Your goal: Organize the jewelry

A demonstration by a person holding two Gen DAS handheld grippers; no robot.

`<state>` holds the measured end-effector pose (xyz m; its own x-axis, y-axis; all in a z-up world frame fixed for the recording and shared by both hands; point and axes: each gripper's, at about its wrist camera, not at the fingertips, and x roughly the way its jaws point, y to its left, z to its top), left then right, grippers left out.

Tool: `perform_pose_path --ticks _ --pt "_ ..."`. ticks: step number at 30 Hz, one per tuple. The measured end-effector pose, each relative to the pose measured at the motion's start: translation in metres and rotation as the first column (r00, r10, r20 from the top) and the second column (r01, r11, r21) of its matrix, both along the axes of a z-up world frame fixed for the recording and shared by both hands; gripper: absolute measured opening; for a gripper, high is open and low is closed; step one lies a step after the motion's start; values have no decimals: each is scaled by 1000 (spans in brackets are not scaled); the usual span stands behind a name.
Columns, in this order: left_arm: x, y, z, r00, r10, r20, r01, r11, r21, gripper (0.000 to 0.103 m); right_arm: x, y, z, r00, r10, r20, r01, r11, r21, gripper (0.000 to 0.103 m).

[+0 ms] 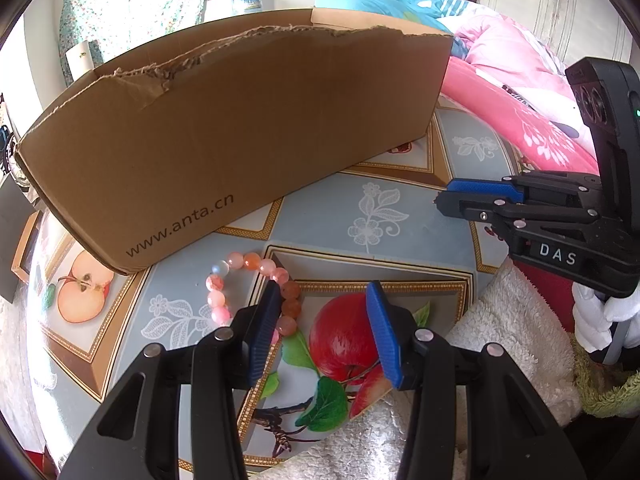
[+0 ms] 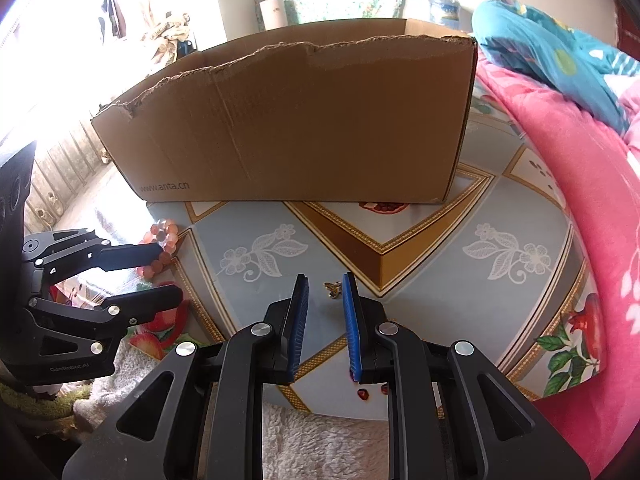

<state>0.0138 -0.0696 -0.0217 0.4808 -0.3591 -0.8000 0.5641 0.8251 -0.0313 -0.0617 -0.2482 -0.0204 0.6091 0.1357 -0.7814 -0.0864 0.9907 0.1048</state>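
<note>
Two open grippers over a fruit-print table, one bracelet and one small charm lying free.

The left gripper (image 1: 322, 298) has its jaws wide apart and holds nothing; its left blue pad stands just beside, maybe touching, the single pink-orange bead bracelet (image 1: 256, 290), which lies ahead and to the left of the jaws. The right gripper (image 2: 325, 292) is open more narrowly, also with nothing in it; one small gold charm (image 2: 333, 289) lies on the table (image 2: 420, 292) between its fingertips. Beyond both jaws stands one cardboard box (image 1: 224, 140), printed "www.anta.cn". The grippers' bodies read "DAS" and "GenRobot.AI".
</note>
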Motion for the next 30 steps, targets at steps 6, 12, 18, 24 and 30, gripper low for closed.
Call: perform_pose_path --ticks 6,12,18,24,30 --pt "-1 1 0 1000 4 -2 -4 1000 -5 44 2 -3 -3 1000 5 -19 -4 999 37 17" --pt "-1 1 1 1000 5 -2 -5 1000 -7 44 -4 1 -1 1000 14 -21 -13 999 53 18" --pt "-2 2 1 1000 8 0 -8 1000 -11 44 -3 1 1 1000 -14 -7 14 1000 -16 19" --pt "-2 2 2 1000 9 0 -9 1000 -17 44 0 9 -2 1000 -3 -3 2 997 -77 19" --pt "-2 2 1 1000 11 -1 -11 1000 -20 44 1 18 -2 1000 6 -5 -7 992 -126 15"
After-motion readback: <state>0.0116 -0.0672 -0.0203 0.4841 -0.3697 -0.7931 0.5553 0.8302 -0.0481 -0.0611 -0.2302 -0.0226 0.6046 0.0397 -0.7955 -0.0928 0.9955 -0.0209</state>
